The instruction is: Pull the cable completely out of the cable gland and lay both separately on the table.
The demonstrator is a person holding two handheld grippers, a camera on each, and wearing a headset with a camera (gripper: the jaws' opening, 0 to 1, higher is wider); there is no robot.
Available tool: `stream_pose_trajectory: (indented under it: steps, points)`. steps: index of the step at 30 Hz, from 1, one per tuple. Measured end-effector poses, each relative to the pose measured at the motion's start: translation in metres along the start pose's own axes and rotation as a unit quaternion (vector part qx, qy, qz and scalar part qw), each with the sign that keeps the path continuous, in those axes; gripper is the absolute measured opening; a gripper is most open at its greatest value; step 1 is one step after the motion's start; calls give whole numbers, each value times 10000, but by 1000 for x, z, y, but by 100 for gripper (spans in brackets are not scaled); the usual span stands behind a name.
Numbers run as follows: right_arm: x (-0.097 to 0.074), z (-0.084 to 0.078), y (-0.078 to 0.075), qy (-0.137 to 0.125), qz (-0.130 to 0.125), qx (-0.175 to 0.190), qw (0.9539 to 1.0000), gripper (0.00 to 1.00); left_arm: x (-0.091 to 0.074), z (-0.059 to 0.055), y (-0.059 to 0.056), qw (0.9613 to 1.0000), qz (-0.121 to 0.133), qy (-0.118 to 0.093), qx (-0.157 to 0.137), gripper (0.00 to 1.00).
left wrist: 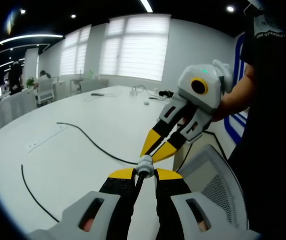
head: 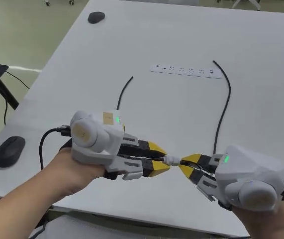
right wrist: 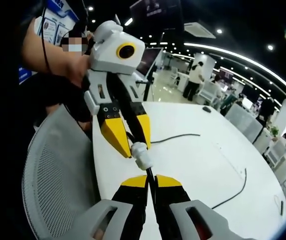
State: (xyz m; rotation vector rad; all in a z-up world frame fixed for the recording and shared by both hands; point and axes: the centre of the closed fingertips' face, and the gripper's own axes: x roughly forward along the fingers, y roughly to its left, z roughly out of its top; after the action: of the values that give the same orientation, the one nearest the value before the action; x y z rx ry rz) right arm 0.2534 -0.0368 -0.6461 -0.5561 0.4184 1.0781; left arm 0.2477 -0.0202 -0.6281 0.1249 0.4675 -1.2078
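A small white cable gland hangs above the table's near edge between both grippers. My left gripper is shut on it, the gland sitting at the tips of the yellow jaws. From the right, my right gripper meets it tip to tip, shut on the thin black cable that leads up into the gland. A long black cable lies on the table beyond the right gripper. Whether it joins the held piece is hidden.
A white power strip lies mid-table, and a short black cable to its left. One dark mouse sits at the far edge, another at the near left. A grey mesh chair stands beside the white table.
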Motion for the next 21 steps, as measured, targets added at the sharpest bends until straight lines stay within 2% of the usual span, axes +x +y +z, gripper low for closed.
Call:
stream_pose_trajectory:
  steps: [6,11,21]
  points:
    - [-1,-6,-7,24,-78,292,9995,0,-2,2,1,10000,47,-69,-51,15]
    - [0,-10,-6,52,-107,357,9993,0,-2,2,1,9999,67,-49,-128,15]
    - [2,-31,-15,251,-290,820,9959,0,-4,0,1,9997,114,-63,-197,15]
